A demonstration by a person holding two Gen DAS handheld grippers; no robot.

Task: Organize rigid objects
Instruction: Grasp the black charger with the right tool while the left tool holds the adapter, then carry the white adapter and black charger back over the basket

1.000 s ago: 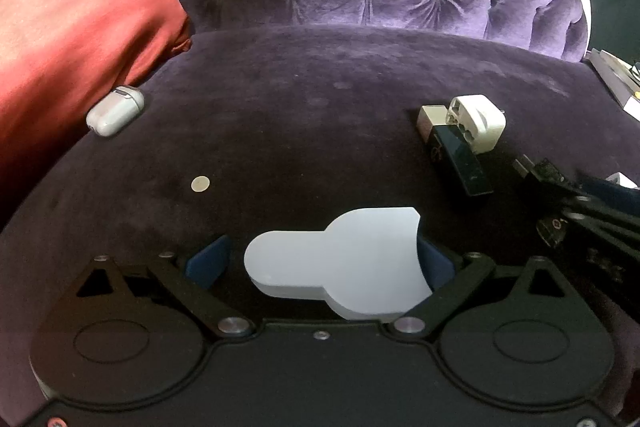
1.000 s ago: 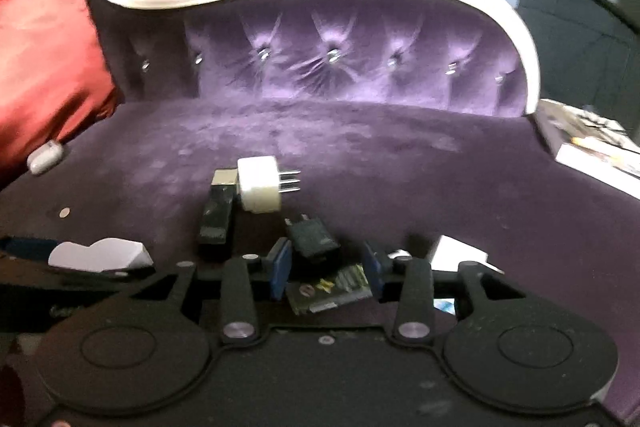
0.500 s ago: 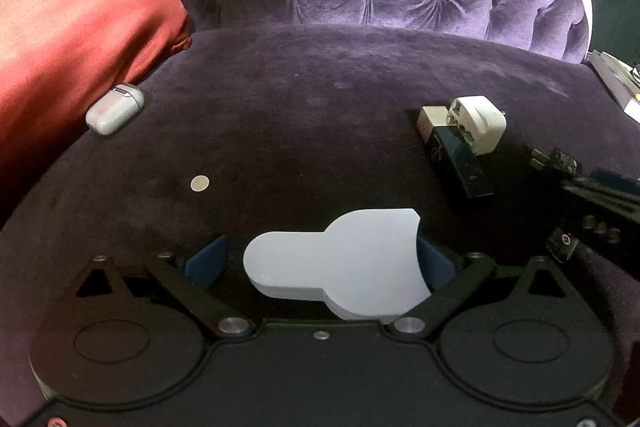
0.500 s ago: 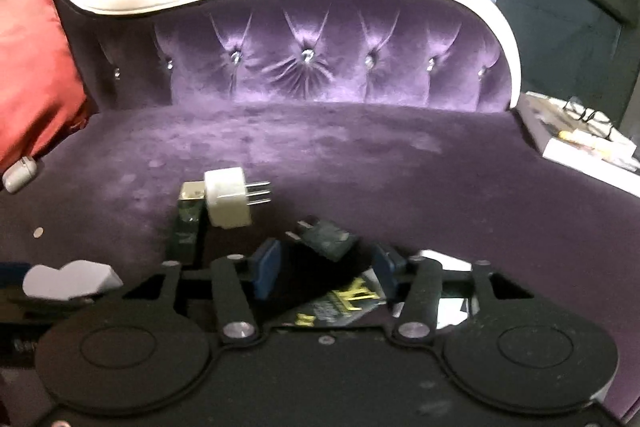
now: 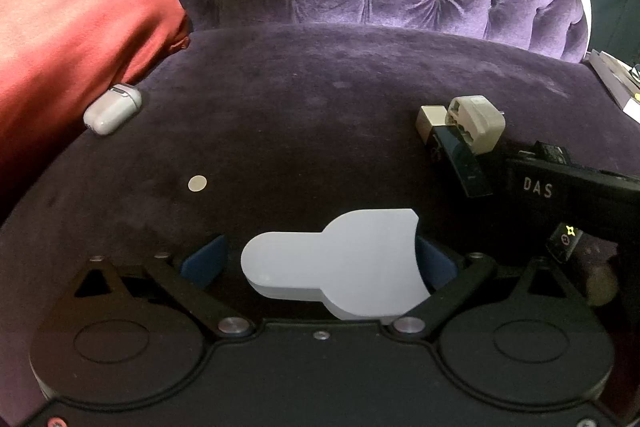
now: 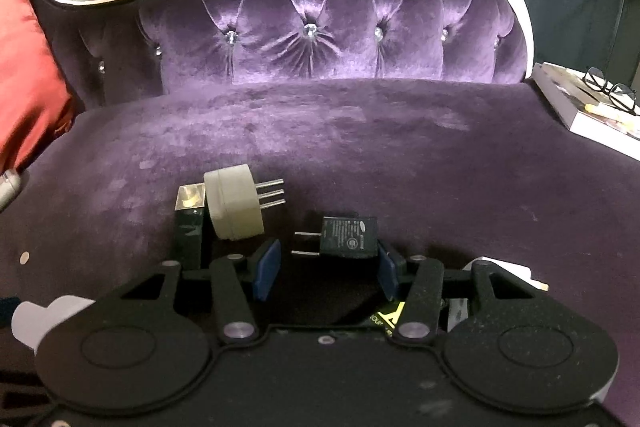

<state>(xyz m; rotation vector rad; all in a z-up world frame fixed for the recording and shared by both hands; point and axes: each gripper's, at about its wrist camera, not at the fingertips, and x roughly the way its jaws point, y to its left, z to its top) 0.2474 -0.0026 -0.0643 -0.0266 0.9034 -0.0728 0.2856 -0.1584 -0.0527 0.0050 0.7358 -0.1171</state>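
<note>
R gripper (image 6: 326, 269) wide; charger (image 6: 350, 237) ahead, rear hidden by pad, prongs pointing left. L gripper (image 5: 320, 261) wide around grey block (image 5: 336, 263), its near end cut off.

**Right gripper: release and pull-back**

Right gripper (image 6: 328, 269) jaws now stand wider than a second ago. Black charger (image 6: 350, 237), then between the pads above a dark patterned card, now lies on the purple seat (image 6: 400, 147) just ahead of the fingertips, prongs pointing left. In the left wrist view the right gripper (image 5: 568, 183) reaches further in from the right edge
</note>
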